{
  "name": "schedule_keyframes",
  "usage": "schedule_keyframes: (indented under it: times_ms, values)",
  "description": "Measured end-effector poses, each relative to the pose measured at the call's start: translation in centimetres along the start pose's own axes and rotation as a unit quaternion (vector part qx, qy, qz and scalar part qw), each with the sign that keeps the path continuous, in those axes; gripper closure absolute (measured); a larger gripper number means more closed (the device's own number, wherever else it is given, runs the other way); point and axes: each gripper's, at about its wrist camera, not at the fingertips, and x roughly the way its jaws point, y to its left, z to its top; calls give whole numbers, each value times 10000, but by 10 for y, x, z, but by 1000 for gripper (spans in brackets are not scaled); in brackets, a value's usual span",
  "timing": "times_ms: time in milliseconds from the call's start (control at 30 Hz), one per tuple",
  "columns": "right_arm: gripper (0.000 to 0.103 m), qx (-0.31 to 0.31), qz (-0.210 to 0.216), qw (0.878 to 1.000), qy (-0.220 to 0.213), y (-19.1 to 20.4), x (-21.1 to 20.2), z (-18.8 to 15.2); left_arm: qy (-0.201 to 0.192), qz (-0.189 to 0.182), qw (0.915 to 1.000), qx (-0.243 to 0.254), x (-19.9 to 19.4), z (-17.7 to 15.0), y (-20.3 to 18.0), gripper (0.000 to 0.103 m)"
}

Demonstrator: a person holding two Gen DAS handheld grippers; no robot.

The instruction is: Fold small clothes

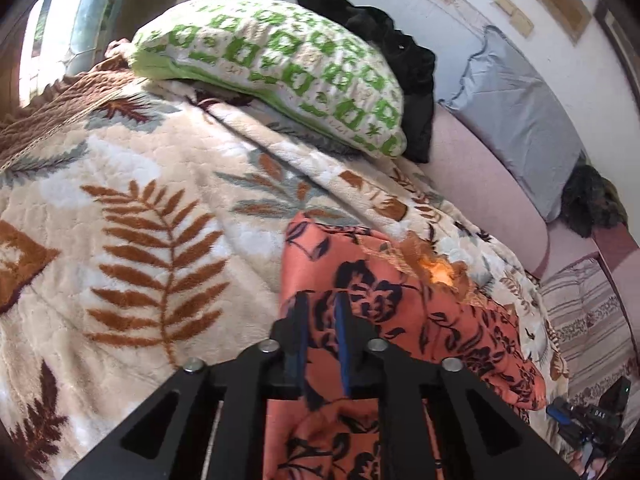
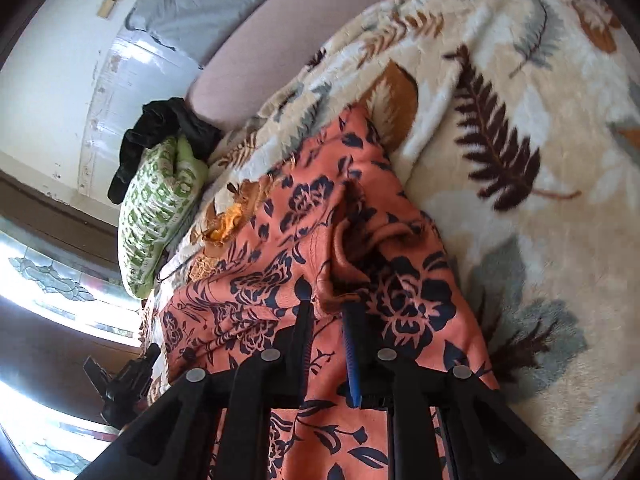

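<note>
An orange garment with a dark floral print (image 1: 400, 304) lies on a cream leaf-patterned blanket (image 1: 140, 208). My left gripper (image 1: 320, 300) has its fingers nearly closed, pinching the garment's near left edge between the blue pads. In the right wrist view the same garment (image 2: 280, 248) spreads away from me, with an orange embroidered patch (image 2: 228, 228) at its far side. My right gripper (image 2: 326, 302) is shut on a bunched fold of the garment.
A green-and-white pillow (image 1: 280, 68) and a black cloth (image 1: 400, 60) sit at the far end of the bed. A grey pillow (image 1: 516, 120) leans on the pink sofa back (image 1: 480, 184). A black device (image 1: 592, 420) lies at the right edge.
</note>
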Motion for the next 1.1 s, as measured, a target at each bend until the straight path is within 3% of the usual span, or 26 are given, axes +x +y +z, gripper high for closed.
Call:
schedule_keyframes:
  times_ms: [33,67,100,133,167,233,300,333,500,567,633,700,767,867,1000,1100]
  values:
    - [60,-95,-82,9997,-231,4,-11,1,-26,-97,9998,148,0,-2,-10,45]
    - [20,-116,-120,9988,-455,7,-21,6,-67,-176,9994,300,1,-3,-20,41]
    - [8,-94,-97,9974,-702,7,-29,10,-39,-212,9986,480,4,-6,-29,40]
    - [8,-65,-14,9953,-969,8,-36,14,53,-201,9976,662,8,-8,-38,41]
    - [10,-78,97,9936,-1126,9,-39,19,170,-158,9966,791,14,-10,-44,41]
    - [18,-236,92,9949,-974,17,-30,35,446,-116,9954,841,27,-15,-47,46]
    - [62,-477,-122,9970,-597,28,-4,53,781,-46,9933,852,42,-20,-46,60]
    - [68,-535,-298,9973,-410,31,13,61,905,64,9919,885,48,-23,-45,68]
    - [69,-574,-1070,9921,311,22,78,75,955,44,9919,836,53,-24,-35,80]
    - [68,-560,-1101,9913,450,17,91,73,1009,56,9917,798,55,-23,-32,86]
    - [69,-896,-1132,9891,281,25,93,69,1033,73,9914,802,56,-22,-30,93]
    - [96,-1353,-1381,9810,167,41,92,66,1063,59,9912,784,55,-21,-27,95]
    - [96,-1747,-1573,9720,-52,59,85,64,1101,65,9911,751,55,-21,-25,96]
    - [97,-2273,-1515,9595,-682,94,54,68,1151,39,9905,747,55,-21,-22,98]
    - [97,-2358,-1251,9490,-1678,126,16,86,1197,31,9895,812,54,-23,-23,98]
    - [97,-2347,-1505,9456,-1676,124,38,101,1230,34,9888,846,55,-23,-23,98]
